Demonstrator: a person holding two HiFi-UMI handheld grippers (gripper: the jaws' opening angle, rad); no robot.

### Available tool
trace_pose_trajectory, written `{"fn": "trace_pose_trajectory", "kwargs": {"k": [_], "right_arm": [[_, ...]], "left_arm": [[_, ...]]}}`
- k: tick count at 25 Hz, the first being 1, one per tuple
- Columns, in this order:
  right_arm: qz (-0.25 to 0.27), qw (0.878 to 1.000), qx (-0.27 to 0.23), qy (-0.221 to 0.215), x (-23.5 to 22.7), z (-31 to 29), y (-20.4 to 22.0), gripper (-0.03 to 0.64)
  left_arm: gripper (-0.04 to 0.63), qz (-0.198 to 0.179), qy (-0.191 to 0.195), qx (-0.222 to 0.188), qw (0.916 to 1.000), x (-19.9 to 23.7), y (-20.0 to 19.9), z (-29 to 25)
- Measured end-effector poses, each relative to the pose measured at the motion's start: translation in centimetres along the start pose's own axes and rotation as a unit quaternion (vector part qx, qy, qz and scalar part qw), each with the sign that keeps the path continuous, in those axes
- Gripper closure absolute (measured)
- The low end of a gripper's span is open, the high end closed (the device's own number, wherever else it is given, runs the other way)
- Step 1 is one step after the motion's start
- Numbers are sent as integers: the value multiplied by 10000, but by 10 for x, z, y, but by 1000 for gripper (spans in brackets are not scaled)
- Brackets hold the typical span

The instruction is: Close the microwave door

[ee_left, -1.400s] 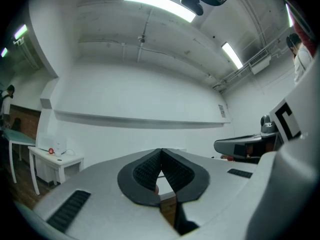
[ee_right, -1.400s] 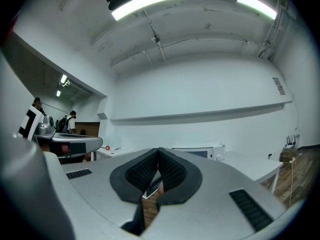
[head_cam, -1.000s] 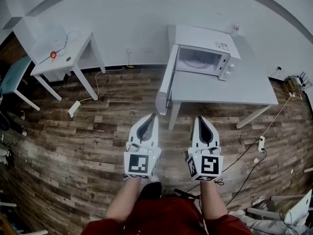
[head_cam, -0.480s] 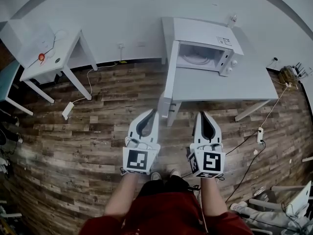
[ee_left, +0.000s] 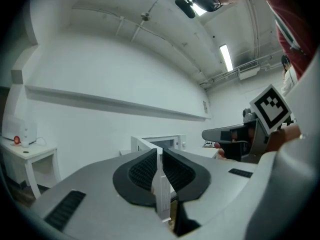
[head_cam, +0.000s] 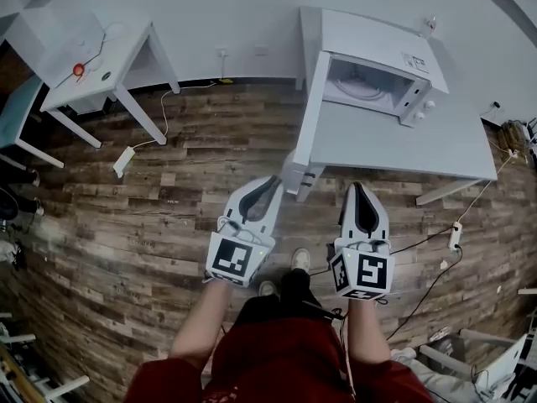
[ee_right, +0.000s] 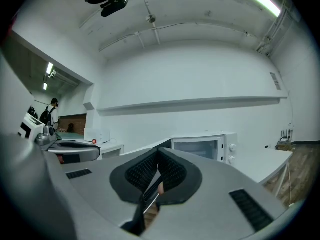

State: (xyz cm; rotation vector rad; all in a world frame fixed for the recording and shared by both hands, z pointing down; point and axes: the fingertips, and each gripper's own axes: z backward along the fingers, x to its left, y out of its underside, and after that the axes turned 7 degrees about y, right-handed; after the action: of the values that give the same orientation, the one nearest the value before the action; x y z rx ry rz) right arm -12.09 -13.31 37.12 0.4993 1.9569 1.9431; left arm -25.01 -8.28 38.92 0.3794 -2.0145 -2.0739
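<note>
Microwave [head_cam: 377, 78] sits at the back left corner of the desk [head_cam: 403, 145]. Its door [head_cam: 306, 124] stands wide open, swung out past the desk's left edge. Left gripper [head_cam: 273, 181]: jaws together, nothing held, tips near the door's free edge, probably closed to push as one blunt face. Right gripper [head_cam: 357, 188]: jaws together, empty, off the desk's front edge.

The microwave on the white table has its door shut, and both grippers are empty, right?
No. The door of the microwave stands wide open, swung out to the side; the head view shows it. The microwave is on the white table, and the left gripper and right gripper are empty.
</note>
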Motion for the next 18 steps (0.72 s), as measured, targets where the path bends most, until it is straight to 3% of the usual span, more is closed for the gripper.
{"fn": "trace_pose_trajectory", "kwargs": {"k": [4, 8, 18], "right_arm": [[-80, 9998, 143, -70, -10, -20, 13, 589], [-83, 9996, 255, -101, -16, -35, 23, 589], [-43, 9983, 556, -144, -31, -65, 50, 589]], "left_arm": [[554, 23, 330, 231, 9992, 3, 19, -15], [428, 23, 864, 454, 9952, 2, 36, -28], [385, -130, 1551, 749, 9850, 17, 67, -52]]}}
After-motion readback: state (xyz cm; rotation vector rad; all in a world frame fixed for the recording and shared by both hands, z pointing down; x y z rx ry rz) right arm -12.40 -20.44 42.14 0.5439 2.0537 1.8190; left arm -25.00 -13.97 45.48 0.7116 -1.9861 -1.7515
